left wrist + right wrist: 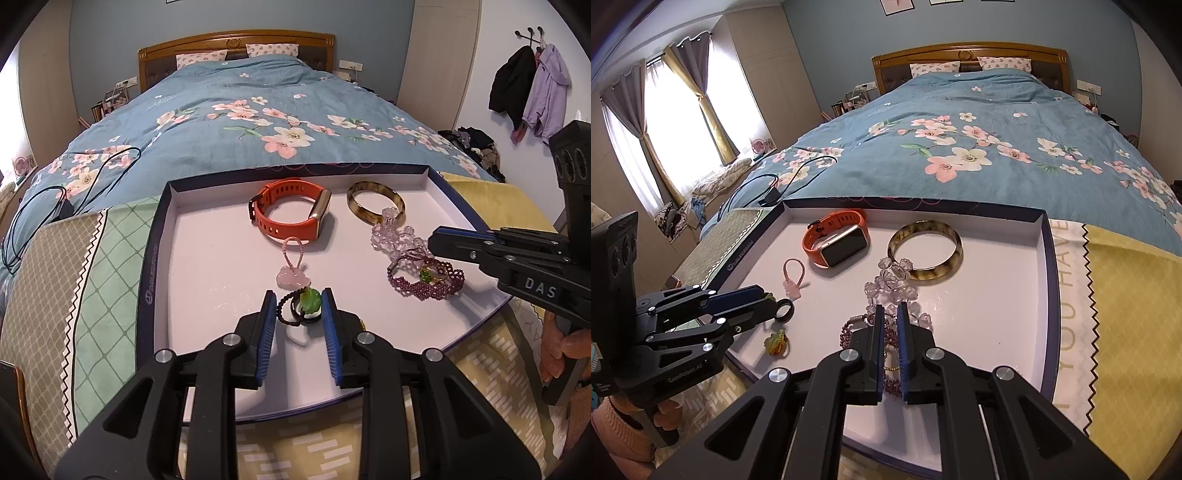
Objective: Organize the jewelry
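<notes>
Now logged left tongs (298, 295) clenched on green charm (308, 300), pads pressing it and its dark bead cord from both sides. Noted black ring (295, 314) on same cord, just below charm, close over tray floor. Cannot tell whether ring touches floor.

Logged right tongs (891, 308) clenched, pads nearly together, on strand of purple bracelet (410, 288). Seen purple beads and a bit of gold chain in the narrow gap. Found rest of bracelet lying on tray floor at right, green bead inside its loop.

Recorded around tongs, all inside white tray (151, 258):
- pink charm (291, 277) with bead loop, just beyond green charm, flat.
- crystal beads (391, 236) heaped just beyond purple bracelet, far end overlapping bangle.
- bangle (931, 276), amber-brown, flat, far right.
- orange watch (288, 226), far centre, on its side, strap buckled, beside bangle but apart.
- yellow-green charm (775, 343), near front edge, under left tongs.

Found tray resting on patterned cloths at foot of bed (240, 122); no tabletop in view. Noted black cable (37, 206) on quilt left of tray. Seen hand (557, 354) gripping right handle. Noted coats (532, 85) hung on wall at right.
</notes>
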A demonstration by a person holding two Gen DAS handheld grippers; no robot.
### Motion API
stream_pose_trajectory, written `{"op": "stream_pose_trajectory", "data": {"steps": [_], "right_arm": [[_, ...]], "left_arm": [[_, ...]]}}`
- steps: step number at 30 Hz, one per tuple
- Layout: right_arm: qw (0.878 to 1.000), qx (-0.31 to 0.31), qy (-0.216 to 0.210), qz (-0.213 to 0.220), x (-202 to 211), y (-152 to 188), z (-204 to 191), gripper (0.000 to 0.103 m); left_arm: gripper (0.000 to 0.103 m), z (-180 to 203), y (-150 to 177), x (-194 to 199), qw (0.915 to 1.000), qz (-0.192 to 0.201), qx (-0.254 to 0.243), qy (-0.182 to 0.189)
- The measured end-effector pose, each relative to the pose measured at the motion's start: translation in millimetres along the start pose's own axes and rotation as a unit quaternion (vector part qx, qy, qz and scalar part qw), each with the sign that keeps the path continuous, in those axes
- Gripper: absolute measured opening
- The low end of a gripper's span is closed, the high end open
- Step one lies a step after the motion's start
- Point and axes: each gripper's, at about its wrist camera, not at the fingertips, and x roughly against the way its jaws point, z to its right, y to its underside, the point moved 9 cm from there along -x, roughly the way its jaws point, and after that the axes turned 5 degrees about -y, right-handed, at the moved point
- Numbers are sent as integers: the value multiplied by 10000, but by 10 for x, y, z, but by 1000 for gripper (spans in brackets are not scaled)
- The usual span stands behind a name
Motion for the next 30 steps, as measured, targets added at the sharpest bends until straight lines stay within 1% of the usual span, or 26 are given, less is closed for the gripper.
{"op": "stream_pose_trajectory", "data": {"steps": [3, 7, 8, 9, 10, 11, 12, 13, 14, 16, 18, 19, 20, 22, 24, 26, 29, 30], "right_arm": [[10000, -23, -3, 33, 40, 11, -5, 7], [9999, -45, 6, 109, 116, 29, -26, 14], [9999, -48, 15, 126, 139, 40, -26, 17], [9999, -49, 19, 149, 162, 46, -38, 19], [9998, -53, 24, 171, 184, 51, -51, 21], [9998, -59, 27, 192, 210, 58, -60, 26], [9997, -61, 35, 216, 229, 64, -66, 28], [9996, -54, 50, 269, 274, 82, -76, 34], [9995, -60, 59, 312, 308, 90, -89, 38], [9991, -115, 59, 413, 375, 102, -110, 61], [9983, -197, 29, 543, 475, 132, -136, 72], [9982, -199, 36, 568, 500, 141, -149, 73], [9979, -197, 70, 607, 542, 158, -158, 78], [9973, -161, 145, 706, 619, 176, -182, 86], [9968, -94, 231, 757, 688, 205, -218, 86], [9958, 6, 315, 856, 776, 251, -266, 91], [9929, 150, 446, 1093, 925, 325, -358, 96], [9918, 203, 496, 1156, 960, 328, -379, 96]], "left_arm": [[30, -11, 1, -1, 10000, 3, 36, 2], [41, -38, -3, 44, 10000, 63, 62, -41], [43, -45, -2, 65, 9999, 81, 71, -42], [43, -50, -3, 90, 9999, 111, 74, -50], [46, -53, -1, 116, 9999, 131, 75, -57], [51, -59, -1, 143, 9998, 156, 78, -71], [53, -65, -3, 187, 9997, 219, 71, -102], [56, -64, -6, 223, 9996, 265, 60, -125], [62, -64, -8, 266, 9994, 313, 48, -139], [74, -72, -7, 377, 9989, 440, 66, -138], [75, -84, -4, 517, 9981, 591, 99, -117], [85, -92, 3, 583, 9977, 657, 137, -105], [95, -98, 7, 637, 9973, 710, 174, -118], [97, -121, 28, 802, 9949, 959, 229, -190], [97, -117, 72, 912, 9942, 1031, 208, -226], [97, -141, 116, 1022, 9927, 1142, 240, -306], [97, -157, 176, 1179, 9897, 1346, 239, -431], [97, -165, 196, 1233, 9885, 1423, 224, -465]]}}
